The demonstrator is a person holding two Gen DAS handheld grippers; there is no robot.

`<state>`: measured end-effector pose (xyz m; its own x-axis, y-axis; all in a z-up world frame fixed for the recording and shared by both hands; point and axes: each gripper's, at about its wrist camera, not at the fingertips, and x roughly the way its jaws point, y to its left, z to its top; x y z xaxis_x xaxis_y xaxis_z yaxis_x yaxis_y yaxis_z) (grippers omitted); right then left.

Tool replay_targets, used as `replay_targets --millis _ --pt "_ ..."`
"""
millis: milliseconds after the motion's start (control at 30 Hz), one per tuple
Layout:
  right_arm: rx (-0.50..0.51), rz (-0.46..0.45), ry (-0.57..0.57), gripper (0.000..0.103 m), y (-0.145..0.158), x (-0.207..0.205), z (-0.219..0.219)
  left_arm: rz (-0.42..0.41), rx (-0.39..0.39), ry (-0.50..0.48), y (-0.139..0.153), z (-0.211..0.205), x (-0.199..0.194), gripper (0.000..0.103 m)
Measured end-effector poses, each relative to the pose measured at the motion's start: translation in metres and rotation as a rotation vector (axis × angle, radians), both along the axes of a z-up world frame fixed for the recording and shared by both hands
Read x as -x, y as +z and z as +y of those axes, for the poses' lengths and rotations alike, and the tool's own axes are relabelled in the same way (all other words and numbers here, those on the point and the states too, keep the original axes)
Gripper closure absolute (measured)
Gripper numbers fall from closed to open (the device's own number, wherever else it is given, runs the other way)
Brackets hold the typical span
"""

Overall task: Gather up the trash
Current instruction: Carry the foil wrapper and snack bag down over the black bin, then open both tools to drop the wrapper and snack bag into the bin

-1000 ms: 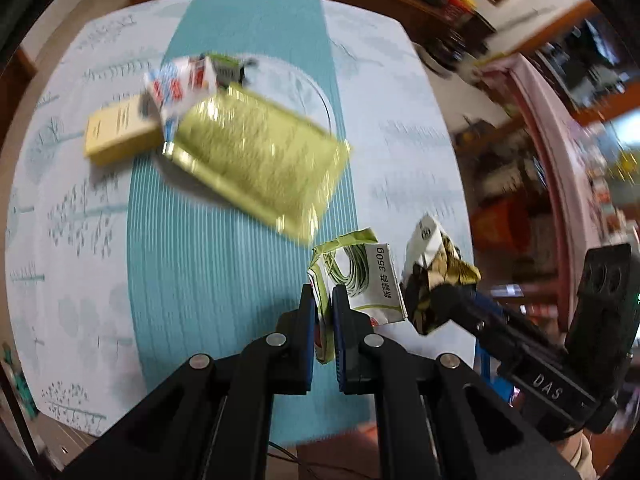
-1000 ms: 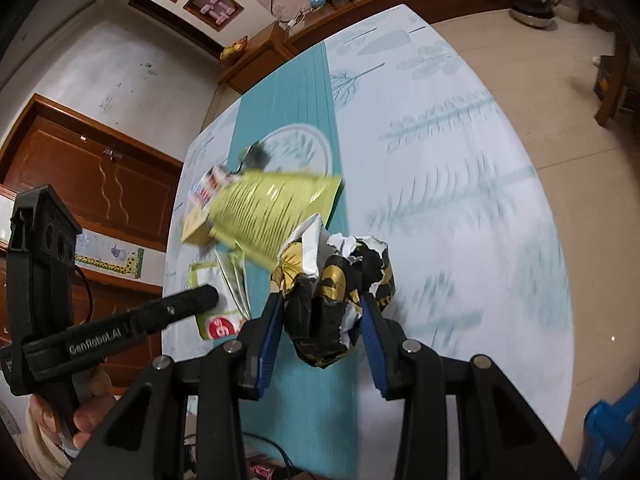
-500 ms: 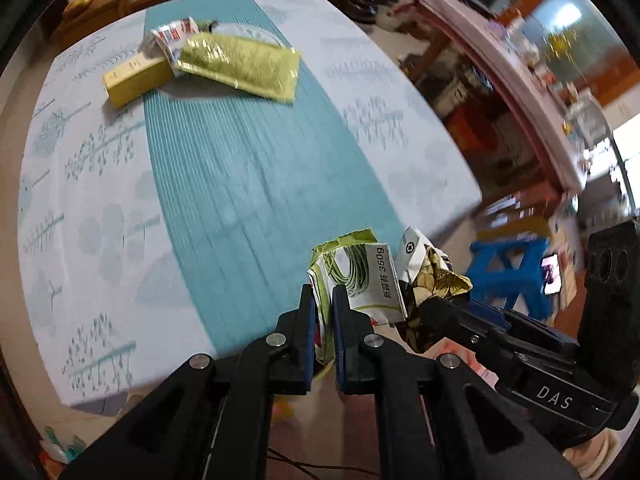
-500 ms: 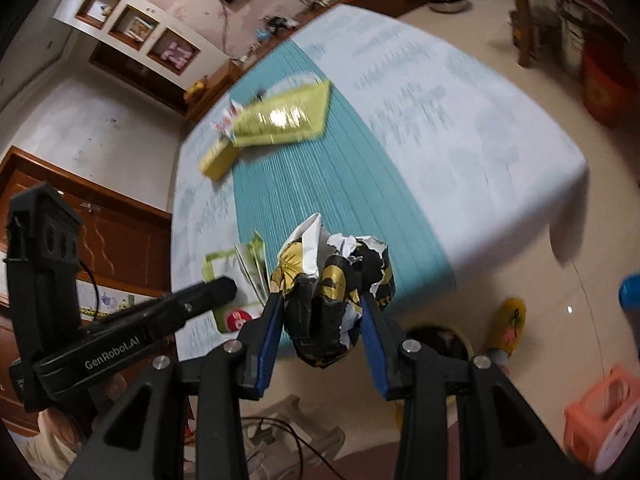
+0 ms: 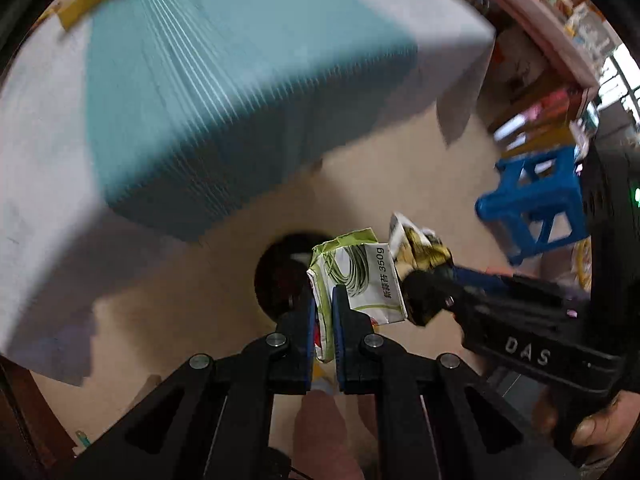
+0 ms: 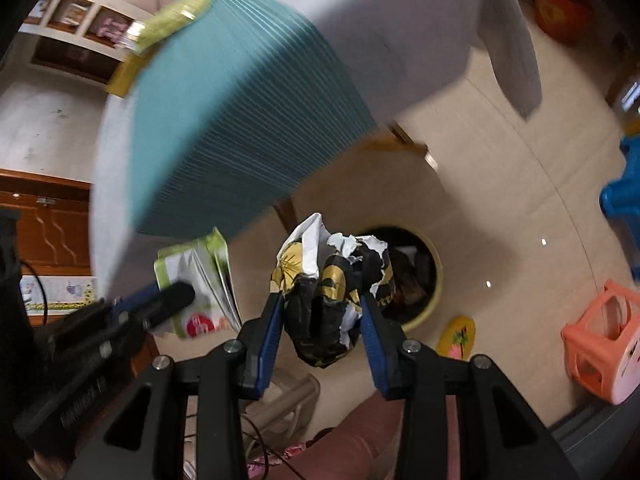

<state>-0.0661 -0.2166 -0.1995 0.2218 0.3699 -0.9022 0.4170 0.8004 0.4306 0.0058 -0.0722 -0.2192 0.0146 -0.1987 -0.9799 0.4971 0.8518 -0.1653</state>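
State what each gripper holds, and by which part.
The left gripper pinches the green-and-white packet by its lower edge. The right gripper clamps the crumpled black-and-gold wrapper across its middle.

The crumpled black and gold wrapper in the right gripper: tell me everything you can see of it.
The black and gold wrapper is a crumpled wad of shiny, foil-like packaging with torn white edges. The right gripper is shut on it, blue pads pressing both sides, part bulging above the fingertips. It hangs off the table, above the floor, with a round bin just behind it.
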Motion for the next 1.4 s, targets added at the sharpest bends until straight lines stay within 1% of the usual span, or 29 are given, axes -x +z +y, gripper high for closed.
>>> replay_targets --millis 100,200,267,300,400,467,533,567,600,633,700,733,767,800,867,933,967,1100,1267,1400 --pt "-0.014 0.045 -0.010 0.065 -0.047 0.009 -0.003 0.024 -0.038 0.011 -0.043 -0.002 0.011 0.097" --pt "-0.019 0.076 -0.004 0.064 -0.089 0.014 -0.004 0.032 -0.087 0.035 -0.091 -0.001 0.013 0.097" --pt "-0.023 0.099 0.001 0.064 -0.117 0.016 -0.004 0.041 -0.108 0.052 -0.117 0.000 0.013 0.097" --pt "-0.025 0.106 0.004 0.064 -0.126 0.017 -0.004 0.043 -0.115 0.064 -0.131 0.002 0.012 0.096" --pt "-0.028 0.107 0.017 0.064 -0.158 0.015 0.000 0.047 -0.134 0.088 -0.162 0.007 0.007 0.096" --pt "-0.021 0.115 0.026 0.064 -0.176 0.014 0.003 0.040 -0.136 0.102 -0.174 0.011 0.004 0.096" --pt "-0.024 0.121 0.023 0.064 -0.189 0.014 0.004 0.030 -0.137 0.109 -0.184 0.014 0.001 0.092" --pt "-0.023 0.123 0.020 0.064 -0.196 0.012 0.004 0.023 -0.139 0.110 -0.188 0.016 -0.001 0.091" --pt "-0.023 0.124 0.015 0.064 -0.202 0.010 0.004 0.011 -0.146 0.113 -0.192 0.018 -0.001 0.088" --pt "-0.026 0.124 0.009 0.064 -0.207 0.009 0.003 0.005 -0.152 0.114 -0.195 0.011 0.000 0.084" --pt "-0.030 0.127 0.002 0.064 -0.212 0.011 0.004 -0.001 -0.162 0.122 -0.201 0.013 0.000 0.066" --pt "-0.031 0.127 -0.001 0.064 -0.215 0.010 0.004 -0.002 -0.166 0.131 -0.203 0.014 0.000 0.059" --pt "-0.034 0.128 -0.005 0.064 -0.218 0.010 0.004 -0.005 -0.165 0.139 -0.203 0.016 -0.001 0.048" --pt "-0.036 0.129 -0.006 0.064 -0.219 0.007 0.004 -0.009 -0.162 0.150 -0.202 0.020 -0.001 0.040" --pt "-0.039 0.131 -0.004 0.064 -0.221 0.006 0.005 -0.009 -0.165 0.159 -0.199 0.021 0.000 0.032" --pt "-0.037 0.133 0.002 0.064 -0.222 0.004 0.006 -0.016 -0.177 0.166 -0.198 0.023 -0.002 0.027" --pt "-0.040 0.134 0.002 0.064 -0.222 0.003 0.008 -0.020 -0.185 0.171 -0.196 0.026 -0.001 0.022" --pt "-0.048 0.143 0.006 0.063 -0.227 0.003 0.010 -0.035 -0.204 0.193 -0.195 0.031 -0.001 0.021" --pt "-0.053 0.139 0.026 0.062 -0.228 -0.005 0.017 -0.053 -0.220 0.245 -0.185 0.049 -0.002 0.019" --pt "-0.066 0.135 0.026 0.057 -0.230 -0.012 0.021 -0.048 -0.228 0.284 -0.182 0.061 -0.003 0.017"
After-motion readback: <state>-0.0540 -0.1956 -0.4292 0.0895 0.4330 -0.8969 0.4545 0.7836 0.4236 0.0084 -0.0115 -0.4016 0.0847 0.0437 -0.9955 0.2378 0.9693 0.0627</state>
